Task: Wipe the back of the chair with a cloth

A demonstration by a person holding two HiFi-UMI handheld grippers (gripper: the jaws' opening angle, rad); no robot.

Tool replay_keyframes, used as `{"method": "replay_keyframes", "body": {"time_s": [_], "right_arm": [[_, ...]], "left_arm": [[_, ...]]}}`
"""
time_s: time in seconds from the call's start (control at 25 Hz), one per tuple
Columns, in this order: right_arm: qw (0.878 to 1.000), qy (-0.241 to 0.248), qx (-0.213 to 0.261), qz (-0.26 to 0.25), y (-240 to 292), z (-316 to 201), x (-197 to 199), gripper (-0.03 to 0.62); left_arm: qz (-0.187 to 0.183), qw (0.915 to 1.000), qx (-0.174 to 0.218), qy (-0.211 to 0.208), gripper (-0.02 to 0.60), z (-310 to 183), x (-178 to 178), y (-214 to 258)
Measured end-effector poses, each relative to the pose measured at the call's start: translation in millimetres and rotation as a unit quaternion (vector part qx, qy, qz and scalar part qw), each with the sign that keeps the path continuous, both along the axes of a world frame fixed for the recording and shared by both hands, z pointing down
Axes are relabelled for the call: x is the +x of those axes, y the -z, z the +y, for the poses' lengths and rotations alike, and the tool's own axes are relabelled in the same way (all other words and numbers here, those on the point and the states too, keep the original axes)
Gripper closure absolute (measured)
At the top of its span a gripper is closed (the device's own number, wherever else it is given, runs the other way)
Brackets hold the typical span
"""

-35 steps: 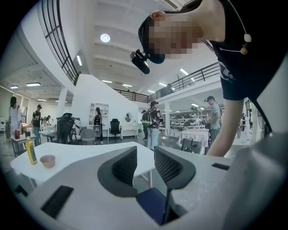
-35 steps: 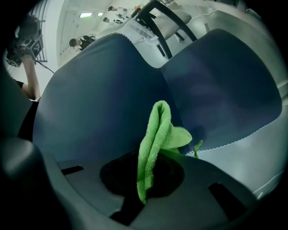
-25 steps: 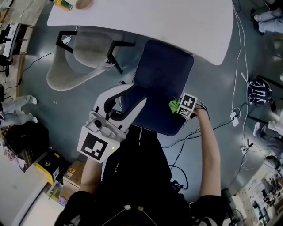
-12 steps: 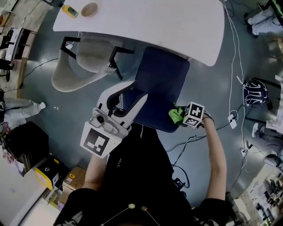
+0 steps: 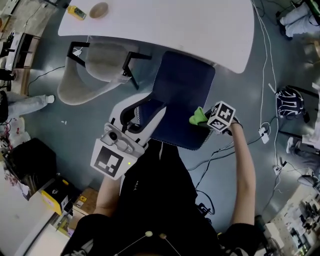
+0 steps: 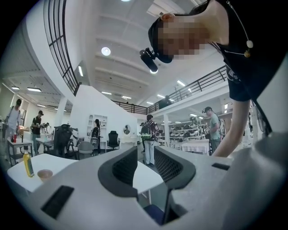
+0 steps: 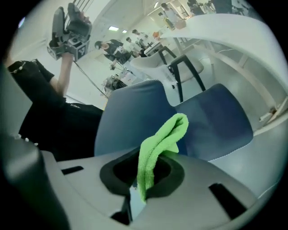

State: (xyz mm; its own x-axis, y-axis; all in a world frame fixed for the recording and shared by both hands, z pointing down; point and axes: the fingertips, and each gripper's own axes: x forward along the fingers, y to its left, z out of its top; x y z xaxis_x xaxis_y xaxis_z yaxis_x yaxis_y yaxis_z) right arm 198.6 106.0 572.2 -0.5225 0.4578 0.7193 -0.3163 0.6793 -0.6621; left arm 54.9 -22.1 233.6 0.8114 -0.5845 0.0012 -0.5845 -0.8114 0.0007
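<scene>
In the head view a dark blue chair [image 5: 181, 95] stands pushed against a white table. My right gripper [image 5: 206, 120] is shut on a green cloth [image 5: 198, 117], which rests against the chair's right edge close to me. The right gripper view shows that cloth [image 7: 159, 141] sticking up from between the jaws of the right gripper [image 7: 143, 170], with the blue chair back [image 7: 132, 119] just behind it. My left gripper [image 5: 145, 109] is open and holds nothing; it hangs over the chair's left side. The left gripper view looks out over the room past the left gripper [image 6: 145, 158].
The white table [image 5: 150, 25] carries a yellow bottle [image 5: 75, 11] and a brown bowl [image 5: 98, 9]. A beige chair [image 5: 95, 67] stands left of the blue one. Cables [image 5: 265, 131] and a backpack [image 5: 292, 105] lie on the floor at the right. People stand in the distance.
My right gripper slid the green cloth toward the chair's near edge, then back away along the right side. The left gripper has hardly moved.
</scene>
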Motion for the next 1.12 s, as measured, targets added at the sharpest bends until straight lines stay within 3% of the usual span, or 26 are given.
{"method": "replay_keyframes", "body": {"time_s": [0.16,0.36,0.48,0.72,1.04,1.12], "right_arm": [[0.997,-0.020,0.052,0.061,-54.5,-29.5,-13.0,0.575],[0.978,-0.099,0.104,0.152,-133.3,-59.8,-8.0,0.574],[0.973,-0.119,0.101,0.170,-169.7,-59.3,-7.2,0.574],[0.972,-0.091,0.110,0.188,-228.0,-53.2,-4.7,0.574],[0.969,-0.071,0.066,0.227,-267.3,-27.6,0.5,0.574],[0.973,-0.068,0.029,0.220,-273.1,-17.5,-2.9,0.574]], "left_arm": [[-0.016,0.9997,-0.011,0.012,0.476,-2.0,-8.0,-13.9],[-0.040,0.9977,-0.020,0.050,0.476,-4.3,-27.6,-37.3],[-0.054,0.9952,-0.037,0.072,0.476,-7.0,-42.7,-58.1],[-0.065,0.9888,-0.066,0.117,0.476,-24.9,-64.5,-104.4],[-0.079,0.9894,-0.076,0.095,0.477,-51.7,-49.4,-146.7],[-0.081,0.9892,-0.081,0.091,0.479,-54.1,-46.3,-152.2]]}}
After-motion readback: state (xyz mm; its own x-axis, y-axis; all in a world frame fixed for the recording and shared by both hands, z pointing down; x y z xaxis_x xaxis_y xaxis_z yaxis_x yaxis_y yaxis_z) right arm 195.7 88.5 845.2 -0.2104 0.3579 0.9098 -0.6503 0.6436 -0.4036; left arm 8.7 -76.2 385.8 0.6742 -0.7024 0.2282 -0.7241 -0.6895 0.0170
